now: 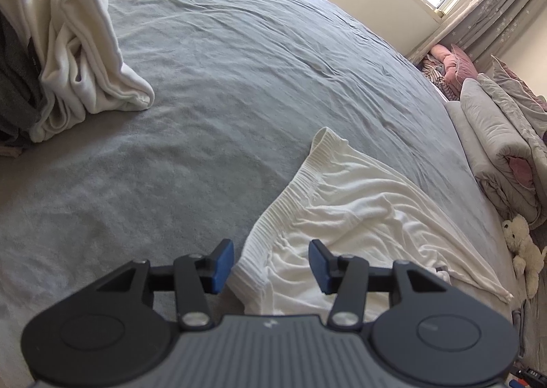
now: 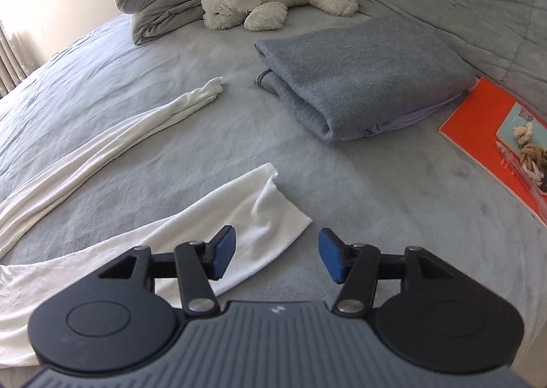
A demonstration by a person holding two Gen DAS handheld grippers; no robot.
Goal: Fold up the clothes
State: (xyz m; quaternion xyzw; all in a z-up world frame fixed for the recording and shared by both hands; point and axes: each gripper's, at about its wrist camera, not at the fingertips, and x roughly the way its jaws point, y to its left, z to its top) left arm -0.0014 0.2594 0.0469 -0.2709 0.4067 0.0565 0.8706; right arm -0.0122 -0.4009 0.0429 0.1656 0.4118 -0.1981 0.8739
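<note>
1. The white garment (image 1: 359,217) lies flat on the grey bed (image 1: 222,80), its ribbed waistband running from mid-frame down toward the lower centre of the left wrist view. It looks spread out so that it can be folded.
2. In the right wrist view, the garment's two long white ends stretch from the left edge toward the centre, the nearer end (image 2: 253,213) reaching just above the tongs. Laid out lengthwise like this, they look ready to be brought over.
3. A folded grey garment (image 2: 359,80) sits in the upper right of that view, probably finished and set aside; a crumpled white pile (image 1: 78,46) waits at the upper left of the left view.
4. The left tongs (image 1: 271,266) stand partly open over the waistband corner, pads clear of the cloth, gripping nothing.
5. The right tongs (image 2: 277,259) are parted too, empty, with the nearer end's edge below the left pad.
</note>
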